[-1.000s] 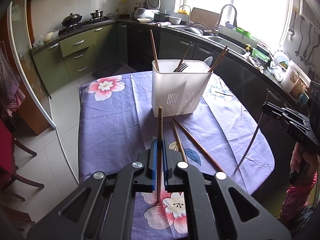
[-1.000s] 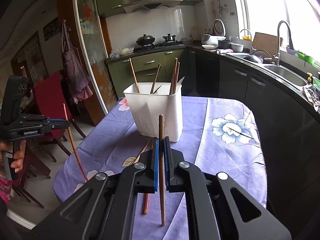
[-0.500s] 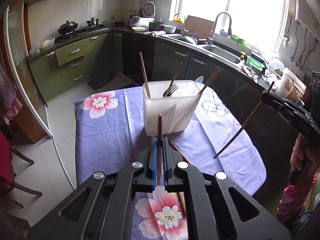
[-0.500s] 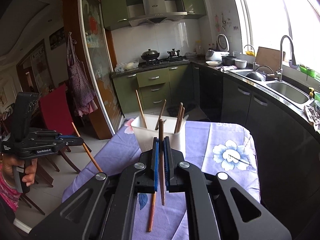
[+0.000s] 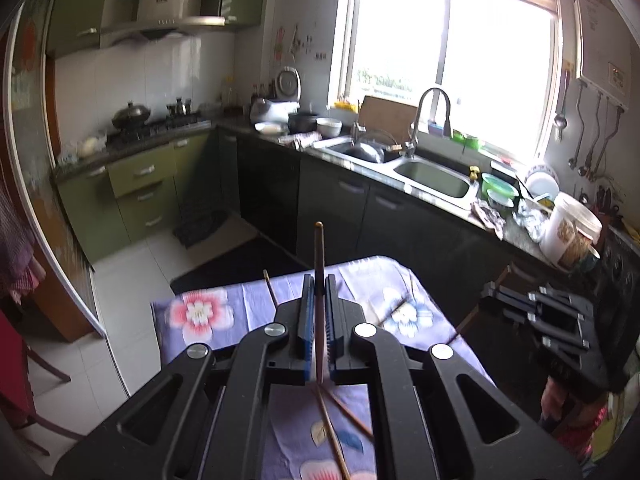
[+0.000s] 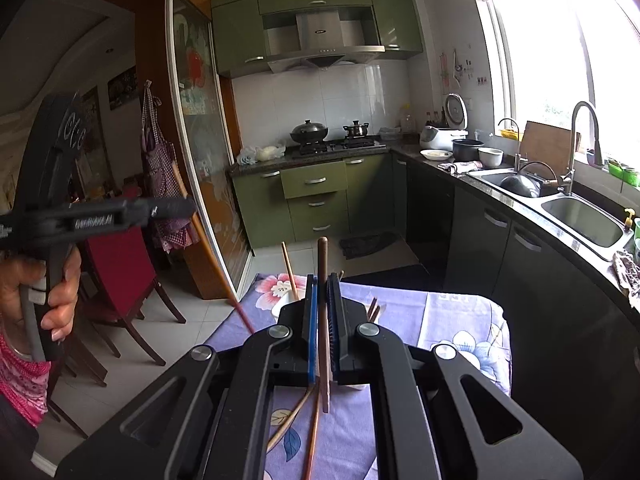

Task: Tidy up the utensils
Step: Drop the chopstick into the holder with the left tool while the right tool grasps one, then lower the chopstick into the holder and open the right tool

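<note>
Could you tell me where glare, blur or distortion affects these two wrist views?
Left wrist view: the window is blown out white, the right tongs are motion-smeared, and the door frame bows from fisheye. Right wrist view: glare at the window, otherwise sharper; the left tongs look slightly soft.

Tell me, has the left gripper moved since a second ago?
Yes. The left gripper, shut on a chopstick, has risen and tilted up: against the sink, the purple tablecloth has dropped low in its view.

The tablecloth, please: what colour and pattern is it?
Purple tablecloth with pink and white flowers; right wrist view shows it best.
</note>
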`<action>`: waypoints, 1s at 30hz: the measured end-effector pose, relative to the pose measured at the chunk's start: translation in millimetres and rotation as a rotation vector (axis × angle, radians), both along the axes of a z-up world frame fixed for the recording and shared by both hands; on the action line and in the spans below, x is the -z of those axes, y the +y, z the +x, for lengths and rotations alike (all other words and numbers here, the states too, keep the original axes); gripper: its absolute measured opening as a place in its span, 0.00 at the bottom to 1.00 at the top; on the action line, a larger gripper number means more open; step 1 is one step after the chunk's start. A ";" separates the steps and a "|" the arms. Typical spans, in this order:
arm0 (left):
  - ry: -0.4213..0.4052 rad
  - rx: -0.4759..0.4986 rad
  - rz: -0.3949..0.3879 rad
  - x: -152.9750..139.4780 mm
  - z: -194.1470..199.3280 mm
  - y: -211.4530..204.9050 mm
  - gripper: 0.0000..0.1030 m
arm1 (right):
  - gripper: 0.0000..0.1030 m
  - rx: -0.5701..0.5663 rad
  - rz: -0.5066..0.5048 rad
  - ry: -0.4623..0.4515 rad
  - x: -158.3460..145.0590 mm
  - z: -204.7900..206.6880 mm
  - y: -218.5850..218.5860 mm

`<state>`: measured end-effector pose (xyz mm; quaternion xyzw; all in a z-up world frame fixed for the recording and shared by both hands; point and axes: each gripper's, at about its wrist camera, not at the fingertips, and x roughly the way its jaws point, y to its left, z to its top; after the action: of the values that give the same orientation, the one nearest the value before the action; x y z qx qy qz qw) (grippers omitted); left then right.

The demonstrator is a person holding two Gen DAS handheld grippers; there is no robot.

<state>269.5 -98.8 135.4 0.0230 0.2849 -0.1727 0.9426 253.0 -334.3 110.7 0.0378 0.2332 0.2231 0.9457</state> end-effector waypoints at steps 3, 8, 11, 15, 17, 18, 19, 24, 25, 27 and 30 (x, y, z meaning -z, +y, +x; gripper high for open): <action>-0.063 -0.042 0.031 -3.2 19.6 -8.8 0.05 | 0.06 0.003 0.002 -0.004 -4.8 5.4 0.0; -0.005 -0.051 0.018 24.4 56.8 -17.5 0.05 | 0.06 0.013 0.011 -0.013 -12.9 13.5 -2.4; 0.044 -0.059 0.033 49.3 72.5 -20.9 0.05 | 0.06 0.019 0.025 -0.022 -18.9 18.0 -4.4; 0.119 -0.064 0.055 81.0 83.6 -18.3 0.05 | 0.06 0.026 0.046 -0.040 -29.1 27.2 -3.7; 0.140 -0.069 0.057 91.0 84.0 -14.1 0.05 | 0.06 0.034 0.061 -0.055 -35.0 33.3 -0.9; 0.147 -0.066 0.060 94.2 83.6 -13.0 0.07 | 0.06 0.040 0.065 -0.060 -37.5 36.8 0.2; 0.151 -0.065 0.062 96.3 81.4 -11.2 0.08 | 0.06 0.048 0.076 -0.066 -40.4 41.7 0.6; 0.147 -0.061 0.052 94.4 64.3 -0.5 0.24 | 0.06 0.123 0.103 -0.088 -49.6 71.1 2.5; 0.144 -0.055 0.050 93.0 60.5 0.7 0.24 | 0.06 0.136 0.106 -0.082 -47.1 79.0 3.2; 0.140 -0.049 0.049 91.7 52.3 2.4 0.24 | 0.06 0.150 0.103 -0.053 -38.8 93.8 5.5; 0.154 -0.031 0.053 94.5 39.0 6.6 0.26 | 0.06 0.155 0.090 0.004 -19.9 111.8 7.5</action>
<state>308.4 -92.2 41.0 0.0299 0.3615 -0.1518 0.9194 364.8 -326.8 130.5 0.0988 0.2213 0.1594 0.9570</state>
